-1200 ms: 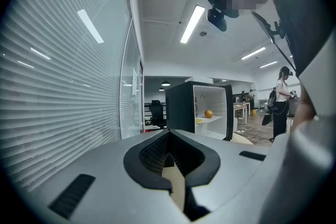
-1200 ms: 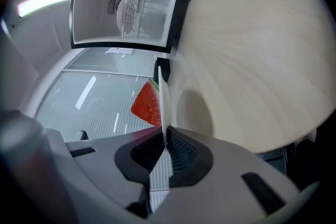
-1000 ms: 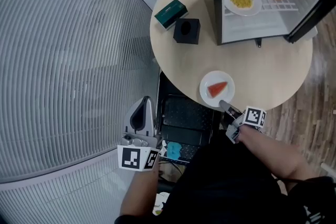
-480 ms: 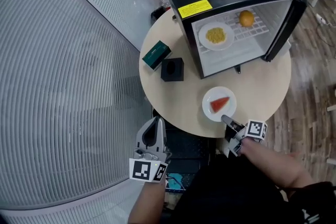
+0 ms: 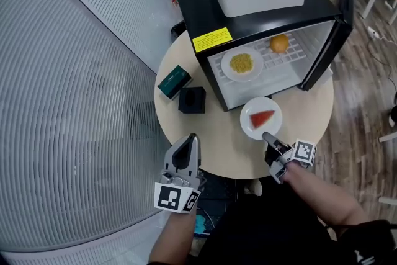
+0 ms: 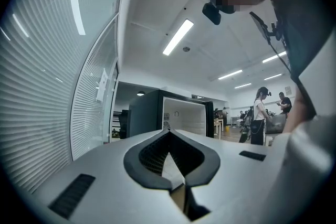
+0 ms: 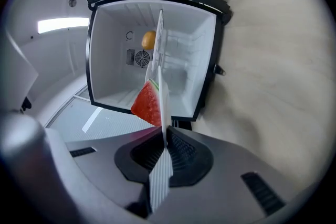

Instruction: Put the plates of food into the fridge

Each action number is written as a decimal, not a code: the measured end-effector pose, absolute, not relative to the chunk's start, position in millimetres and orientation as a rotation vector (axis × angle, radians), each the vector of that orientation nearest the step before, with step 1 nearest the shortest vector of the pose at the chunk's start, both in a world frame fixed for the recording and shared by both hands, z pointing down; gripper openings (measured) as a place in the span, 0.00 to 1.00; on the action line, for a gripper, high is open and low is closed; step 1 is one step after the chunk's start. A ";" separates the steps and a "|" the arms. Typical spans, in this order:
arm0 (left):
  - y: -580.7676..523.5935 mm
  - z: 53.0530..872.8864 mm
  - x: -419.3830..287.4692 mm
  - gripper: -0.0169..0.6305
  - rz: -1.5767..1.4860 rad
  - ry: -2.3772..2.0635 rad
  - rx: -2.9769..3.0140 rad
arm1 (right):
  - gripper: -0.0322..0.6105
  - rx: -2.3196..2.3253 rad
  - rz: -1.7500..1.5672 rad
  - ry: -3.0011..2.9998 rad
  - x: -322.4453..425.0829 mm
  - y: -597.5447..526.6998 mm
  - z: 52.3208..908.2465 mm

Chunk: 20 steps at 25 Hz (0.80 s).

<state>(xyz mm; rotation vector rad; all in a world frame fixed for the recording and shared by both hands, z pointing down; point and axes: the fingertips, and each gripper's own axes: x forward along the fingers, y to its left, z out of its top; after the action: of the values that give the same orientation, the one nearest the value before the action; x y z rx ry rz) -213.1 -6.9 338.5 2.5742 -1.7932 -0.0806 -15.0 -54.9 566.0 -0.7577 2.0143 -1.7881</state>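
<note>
Nearer: watermelon plate (image 5: 251, 126), white, round, red watermelon wedge (image 5: 262, 118) on it; level, near rim clamped in right gripper (image 5: 268, 137), just before open black mini fridge (image 5: 198, 6). Inside: second plate (image 5: 228, 69), white, yellow food (image 5: 241, 62), on wire shelf (image 5: 291, 53).

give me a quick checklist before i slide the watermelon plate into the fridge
1. Right gripper clamped on the watermelon plate rim: ok
2. Fridge door open: ok
3. Free shelf room beside the yellow food plate and orange: looks ok
4. Watermelon slice sitting mid-plate: ok
5. Left gripper shut, empty, clear of the path: ok
6. Plate high enough to clear the fridge's lower edge: cannot tell
</note>
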 end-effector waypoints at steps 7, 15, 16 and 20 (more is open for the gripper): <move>-42.2 339.1 -196.3 0.04 -0.078 -1.818 2.541 | 0.08 -0.728 -1.810 2.021 -6.9 -89.9 561.5; -71.5 338.3 -194.1 0.04 -0.066 -1.860 2.491 | 0.08 -0.711 -1.821 2.033 -8.6 -127.5 562.7; -74.7 337.6 -194.4 0.04 -0.063 -1.867 2.488 | 0.08 -0.706 -1.824 2.030 -9.5 -131.1 562.5; -86.0 334.7 -195.7 0.04 -0.060 -1.886 2.472 | 0.08 -0.698 -1.840 2.024 -12.2 -146.3 564.8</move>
<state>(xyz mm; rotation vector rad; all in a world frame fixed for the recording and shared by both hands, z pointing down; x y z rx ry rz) -195.7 -86.0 334.7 2.4716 -1.8857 -0.0599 -12.2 -146.3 564.8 -0.6975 2.0241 -1.8395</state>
